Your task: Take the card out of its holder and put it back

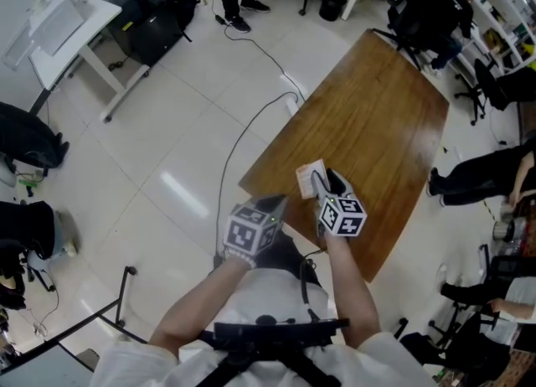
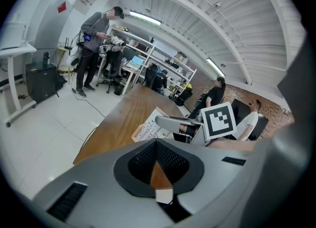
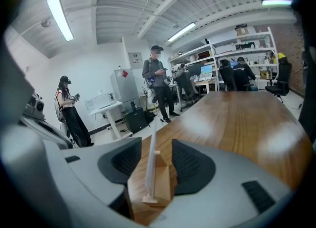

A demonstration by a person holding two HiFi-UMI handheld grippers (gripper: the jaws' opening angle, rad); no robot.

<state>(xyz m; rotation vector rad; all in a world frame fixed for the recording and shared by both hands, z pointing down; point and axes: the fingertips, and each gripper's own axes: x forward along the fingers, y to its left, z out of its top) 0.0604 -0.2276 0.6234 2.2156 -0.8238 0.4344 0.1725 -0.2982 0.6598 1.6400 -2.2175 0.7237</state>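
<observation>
Right claw released: jaws wide apart either side of the card, pads not pressing it. Card stands upright in its wooden holder on the bench, lower centre of frame. Left claw clenched, empty.

The table is warm brown wood with darker grain lines and pale glossy patches. The card is white with small black print, and its holder is pale, light-brown wood. The left gripper and the right gripper are grey, with black ribbed pads. The marker cubes are white with black square patterns. The floor is shiny white tile.
</observation>
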